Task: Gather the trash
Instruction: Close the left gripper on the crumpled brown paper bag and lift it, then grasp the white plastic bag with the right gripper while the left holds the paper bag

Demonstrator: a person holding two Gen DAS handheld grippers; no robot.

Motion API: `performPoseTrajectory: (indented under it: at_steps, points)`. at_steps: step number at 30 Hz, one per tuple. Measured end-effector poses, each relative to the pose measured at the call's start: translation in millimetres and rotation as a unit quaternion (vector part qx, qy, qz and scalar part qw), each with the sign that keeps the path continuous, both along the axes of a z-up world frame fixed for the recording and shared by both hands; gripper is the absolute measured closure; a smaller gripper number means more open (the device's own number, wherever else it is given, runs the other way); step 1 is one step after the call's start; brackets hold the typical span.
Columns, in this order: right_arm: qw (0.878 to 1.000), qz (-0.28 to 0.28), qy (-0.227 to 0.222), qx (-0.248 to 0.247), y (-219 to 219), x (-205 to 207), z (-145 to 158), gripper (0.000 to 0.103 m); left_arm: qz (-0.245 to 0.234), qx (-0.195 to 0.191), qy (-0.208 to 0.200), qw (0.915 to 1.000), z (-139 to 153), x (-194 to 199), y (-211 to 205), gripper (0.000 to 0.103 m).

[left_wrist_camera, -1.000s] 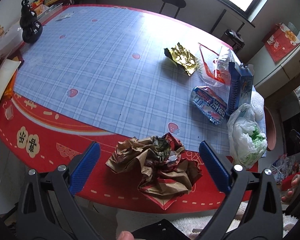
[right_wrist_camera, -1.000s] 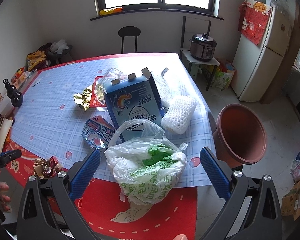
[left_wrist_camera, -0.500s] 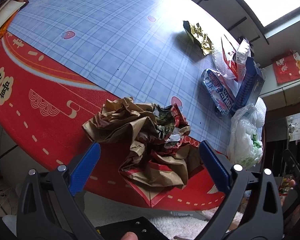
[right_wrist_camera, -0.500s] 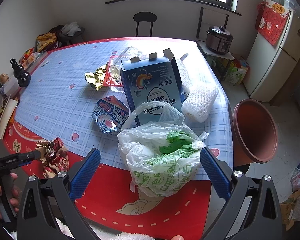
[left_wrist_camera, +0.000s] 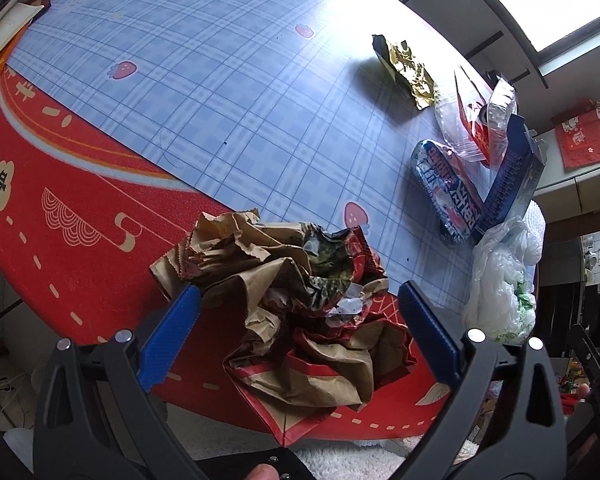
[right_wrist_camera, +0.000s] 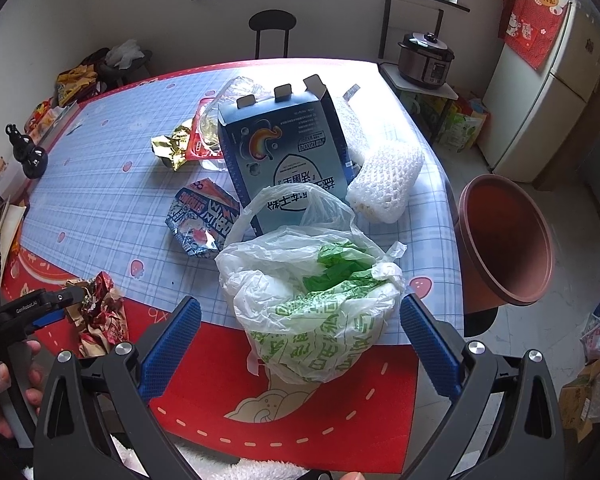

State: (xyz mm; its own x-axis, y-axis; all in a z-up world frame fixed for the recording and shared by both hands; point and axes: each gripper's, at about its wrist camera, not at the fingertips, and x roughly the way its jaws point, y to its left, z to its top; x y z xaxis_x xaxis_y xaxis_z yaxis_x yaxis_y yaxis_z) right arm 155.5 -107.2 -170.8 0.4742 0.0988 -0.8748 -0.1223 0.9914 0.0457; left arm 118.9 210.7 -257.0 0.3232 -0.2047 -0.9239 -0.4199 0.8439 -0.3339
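Left gripper spread wide, straddling crumpled paper wad at near table edge, set to pinch; right gripper equally agape over plastic bag; 1 bin waits far right.

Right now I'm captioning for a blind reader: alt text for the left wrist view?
The open left gripper straddles a crumpled brown-and-red paper wad at the table edge; more wrappers, a blue box and a white plastic bag lie beyond.

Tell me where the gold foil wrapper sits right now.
In the right wrist view, the gold foil wrapper lies on the blue checked cloth, left of the blue carton, touching the red-edged clear packet.
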Motion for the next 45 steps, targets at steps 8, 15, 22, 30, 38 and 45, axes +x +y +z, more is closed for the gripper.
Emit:
performPoseTrajectory:
  at_steps: [8,15,22,30,38,45]
  points:
    - [1.0,0.0,0.01,-0.006,4.0,1.8,-3.5,0.005,0.002,0.002,0.025,0.9997,-14.2,5.4,3.2,0.006]
    - [1.0,0.002,0.025,-0.011,6.4,3.5,-9.6,0.005,0.005,-0.006,0.039,0.9992,-22.9,6.7,7.3,0.006]
    - [0.999,0.002,0.029,0.021,-2.6,7.7,-13.7,0.005,-0.025,0.002,0.009,0.9996,-7.3,3.0,7.2,0.031]
    - [0.993,0.11,0.041,-0.033,27.4,13.3,-37.7,0.028,-0.053,0.015,-0.034,0.9979,21.0,-0.2,7.8,0.096]
    - [0.986,0.139,0.059,-0.064,56.1,21.3,-64.7,0.035,-0.072,-0.036,-0.036,0.9961,13.1,2.0,1.3,0.05]
    - [0.986,0.137,0.066,-0.067,58.3,21.6,-69.9,0.037,-0.097,-0.07,-0.061,0.9909,6.5,25.0,-13.3,0.022]
